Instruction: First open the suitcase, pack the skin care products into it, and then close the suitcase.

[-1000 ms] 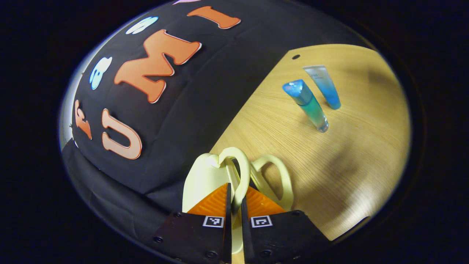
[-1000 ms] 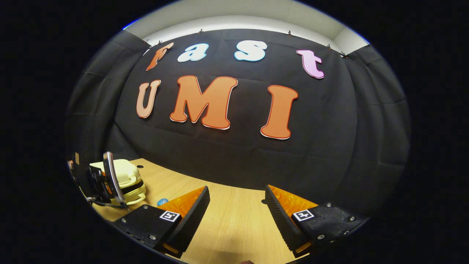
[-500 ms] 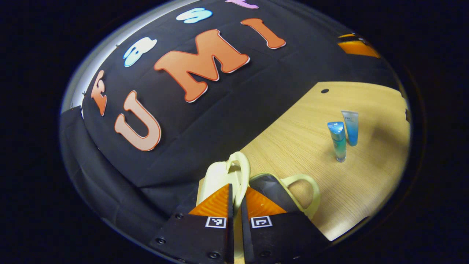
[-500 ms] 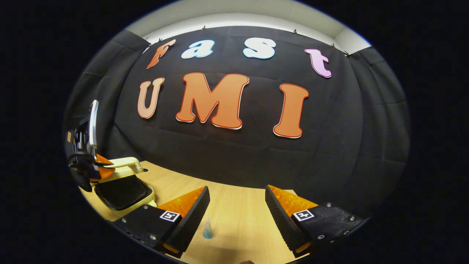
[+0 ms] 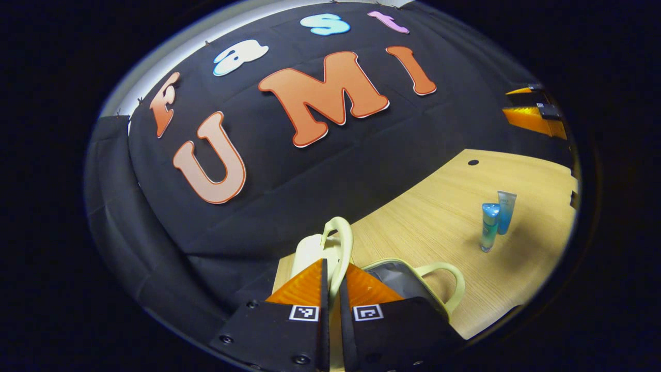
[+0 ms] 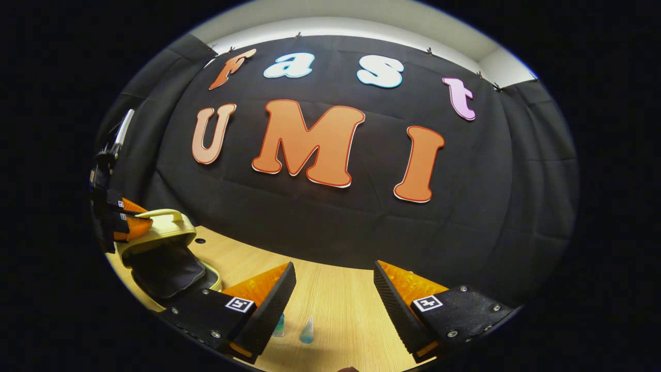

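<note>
Suitcase is sitting at the table's back-left corner, by the black wall cloth, pale yellow-cream with a dark lining. Its lid is standing raised at a slant over the base, showing the dark inside in the right gripper view. Left gripper is pinching the lid's looped handle, fingers pressed together on it from both sides; the base's matching handle is lying lower, apart from the first. Two skin care items are standing upright on the bare wood, well apart from the suitcase: a teal bottle with a blue cap, and just beside and behind it a blue tube with a clear top end. Right gripper is hanging above the table with fingers wide apart, gripping nothing; the tops of the bottle and tube are showing low between its fingers. Left gripper is also showing at the left edge of the right gripper view, on the lid.
</note>
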{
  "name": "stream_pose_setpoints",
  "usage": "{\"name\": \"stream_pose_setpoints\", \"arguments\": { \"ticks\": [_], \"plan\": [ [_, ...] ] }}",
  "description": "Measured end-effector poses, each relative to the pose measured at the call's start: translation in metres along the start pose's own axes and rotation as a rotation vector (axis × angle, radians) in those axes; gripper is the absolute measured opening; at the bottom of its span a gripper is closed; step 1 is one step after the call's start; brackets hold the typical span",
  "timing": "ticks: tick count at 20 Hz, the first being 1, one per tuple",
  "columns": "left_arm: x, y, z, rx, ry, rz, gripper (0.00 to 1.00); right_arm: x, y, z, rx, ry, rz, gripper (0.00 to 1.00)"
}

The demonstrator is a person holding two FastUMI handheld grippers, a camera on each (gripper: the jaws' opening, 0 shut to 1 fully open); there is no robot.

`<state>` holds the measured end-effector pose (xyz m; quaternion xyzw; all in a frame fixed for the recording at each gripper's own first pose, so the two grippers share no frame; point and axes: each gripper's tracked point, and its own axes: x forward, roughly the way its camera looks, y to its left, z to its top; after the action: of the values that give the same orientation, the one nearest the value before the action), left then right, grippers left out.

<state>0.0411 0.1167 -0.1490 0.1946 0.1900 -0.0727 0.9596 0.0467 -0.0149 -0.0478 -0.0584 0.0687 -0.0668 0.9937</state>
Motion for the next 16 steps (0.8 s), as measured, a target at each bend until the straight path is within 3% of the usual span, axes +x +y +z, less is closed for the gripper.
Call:
{"name": "stream_pose_setpoints", "arguments": {
  "ticks": [5,16],
  "plan": [
    [-0.002,0.058,-0.003,-0.139,-0.029,0.01,0.1,-0.003,0.027,-0.002,-0.008,0.03,-0.031,0.96],
    [0.012,0.215,-0.087,-0.298,0.03,0.189,0.15,0.003,0.087,0.005,-0.008,0.05,-0.016,0.96]
  ]
}}
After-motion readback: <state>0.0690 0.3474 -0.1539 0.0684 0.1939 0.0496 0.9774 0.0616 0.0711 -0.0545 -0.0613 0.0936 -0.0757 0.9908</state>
